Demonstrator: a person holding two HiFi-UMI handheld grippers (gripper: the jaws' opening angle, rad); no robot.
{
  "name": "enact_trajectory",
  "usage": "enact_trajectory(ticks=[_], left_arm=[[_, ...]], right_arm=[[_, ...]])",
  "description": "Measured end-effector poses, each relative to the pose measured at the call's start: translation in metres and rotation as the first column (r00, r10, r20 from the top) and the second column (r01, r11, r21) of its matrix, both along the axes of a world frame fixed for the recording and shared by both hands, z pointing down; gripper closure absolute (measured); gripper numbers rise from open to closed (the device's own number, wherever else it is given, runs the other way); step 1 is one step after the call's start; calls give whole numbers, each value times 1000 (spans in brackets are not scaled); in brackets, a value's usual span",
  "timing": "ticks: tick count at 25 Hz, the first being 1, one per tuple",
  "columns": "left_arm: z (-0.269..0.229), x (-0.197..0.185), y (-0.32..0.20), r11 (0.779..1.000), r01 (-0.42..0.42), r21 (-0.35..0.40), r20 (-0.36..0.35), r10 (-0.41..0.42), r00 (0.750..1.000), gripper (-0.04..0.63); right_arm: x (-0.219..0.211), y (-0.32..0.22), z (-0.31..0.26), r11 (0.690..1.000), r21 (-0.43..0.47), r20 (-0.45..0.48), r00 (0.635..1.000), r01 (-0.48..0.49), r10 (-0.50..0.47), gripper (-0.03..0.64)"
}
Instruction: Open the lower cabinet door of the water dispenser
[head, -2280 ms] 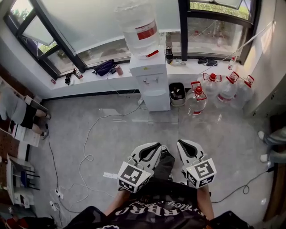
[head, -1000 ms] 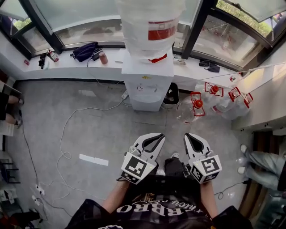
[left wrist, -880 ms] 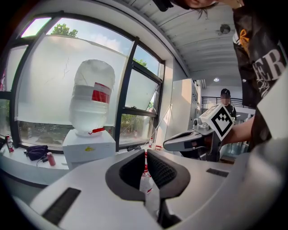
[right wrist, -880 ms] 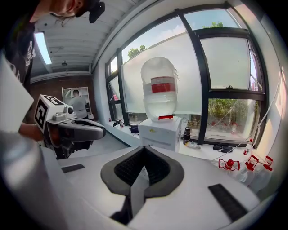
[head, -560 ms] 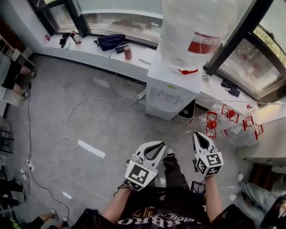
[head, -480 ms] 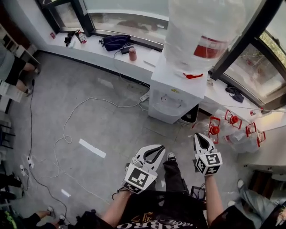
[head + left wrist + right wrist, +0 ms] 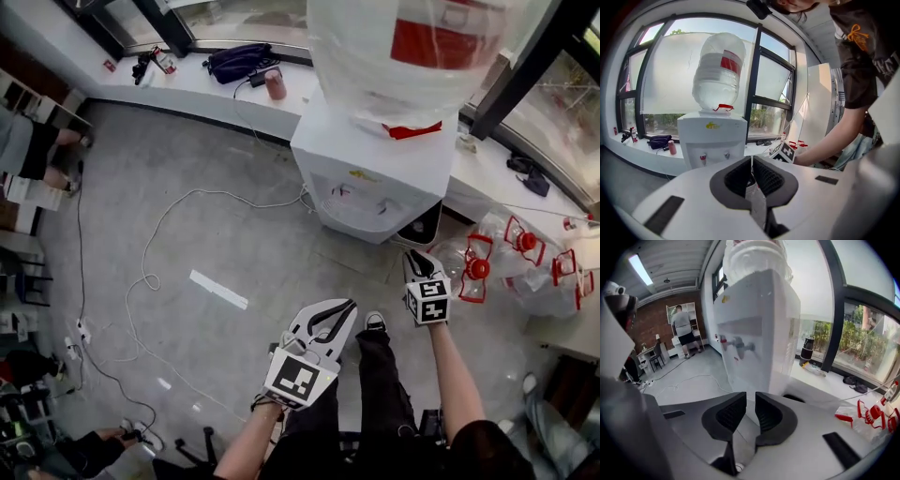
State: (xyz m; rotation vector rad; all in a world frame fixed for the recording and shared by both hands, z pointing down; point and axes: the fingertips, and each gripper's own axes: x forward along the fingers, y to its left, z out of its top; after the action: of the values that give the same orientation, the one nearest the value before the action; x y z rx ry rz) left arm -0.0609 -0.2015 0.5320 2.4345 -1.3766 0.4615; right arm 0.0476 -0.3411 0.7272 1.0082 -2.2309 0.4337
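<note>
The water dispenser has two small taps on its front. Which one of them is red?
The tap on the left in the left gripper view is red; the tap beside it, to its right, looks grey.

Head camera: high overhead, looking steeply down, water dispenser [image 7: 375, 178] near at 1 o'clock. Left gripper camera: low, roughly level, facing its front at 10 o'clock, well apart. Right gripper camera: close on its front corner at 12 o'clock. All three views share it
</note>
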Motion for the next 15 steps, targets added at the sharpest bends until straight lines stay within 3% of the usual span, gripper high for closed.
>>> enact_trajectory(ticks=[6,15], left_arm=[[39,30,-47,999,-23,-31,-31,22,999,569],[93,83,-104,990,-117,-72,19,119,993,569]], right_arm=[[7,-17,85,995,-78,-6,998,57,-57,479],[9,-43,182,982,-143,0,993,121,-122,417]])
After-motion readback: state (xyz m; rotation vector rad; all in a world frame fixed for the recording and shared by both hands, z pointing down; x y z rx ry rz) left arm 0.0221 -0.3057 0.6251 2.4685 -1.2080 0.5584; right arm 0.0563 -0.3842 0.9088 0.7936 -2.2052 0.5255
